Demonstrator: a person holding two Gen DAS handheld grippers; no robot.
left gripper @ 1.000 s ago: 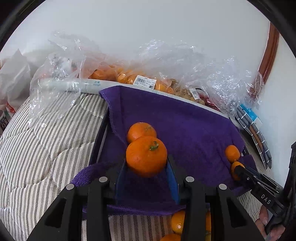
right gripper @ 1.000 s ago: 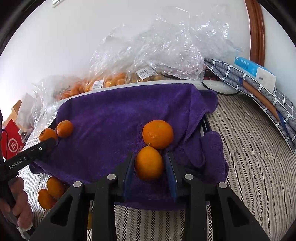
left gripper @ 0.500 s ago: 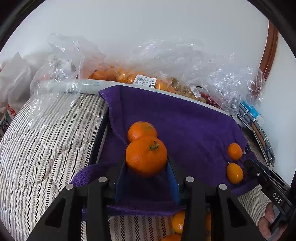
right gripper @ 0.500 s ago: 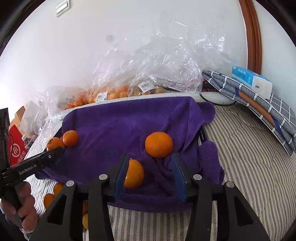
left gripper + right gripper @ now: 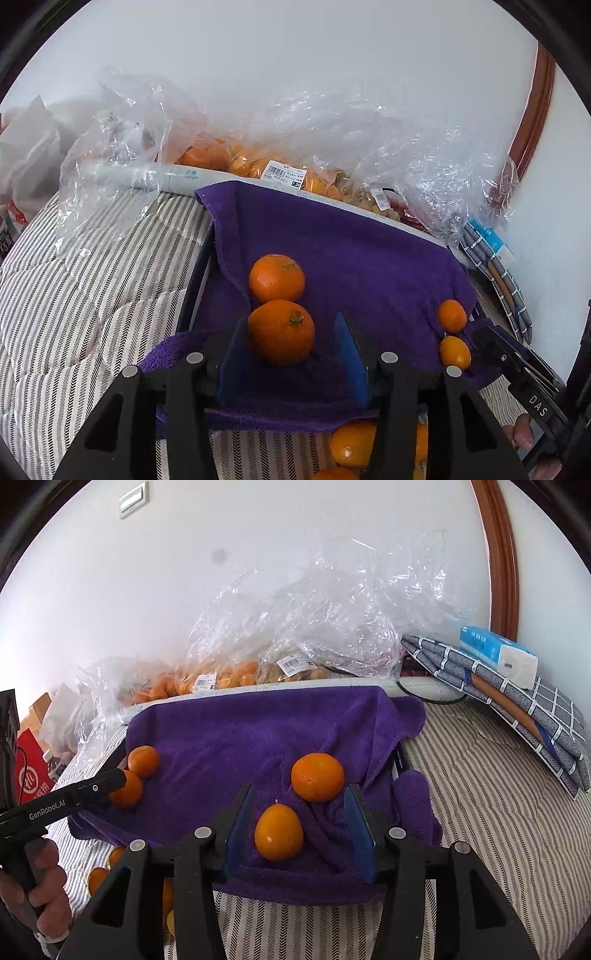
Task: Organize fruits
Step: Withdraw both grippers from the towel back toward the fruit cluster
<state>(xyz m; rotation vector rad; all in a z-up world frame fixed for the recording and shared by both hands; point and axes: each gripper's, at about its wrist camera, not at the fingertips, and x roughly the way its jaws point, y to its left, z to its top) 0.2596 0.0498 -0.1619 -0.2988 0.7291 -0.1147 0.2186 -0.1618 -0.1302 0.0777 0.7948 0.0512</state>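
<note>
1. Left wrist view: your left gripper (image 5: pixel 291 354) has just let its blue jaws widen. The stemmed round orange tangerine (image 5: pixel 281 331) lies between them on the purple terry towel (image 5: pixel 343 251), leaning on the left pad, clear of the right, touching a second tangerine (image 5: pixel 277 277).
2. Right wrist view: your right gripper (image 5: pixel 299 830) stands parted, having opened a moment earlier; the small smooth oval orange fruit (image 5: pixel 279 831) rests loose between its jaws on the towel, near another tangerine (image 5: pixel 317 776).

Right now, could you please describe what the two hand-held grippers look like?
Both are black plastic with blue pads inside the fingers and round silver screws on the frame. The left hand-held gripper reads "GenRobot.AI" in white on its side; the right hand-held gripper reads "DAS". No cables or sleeves show.
</note>
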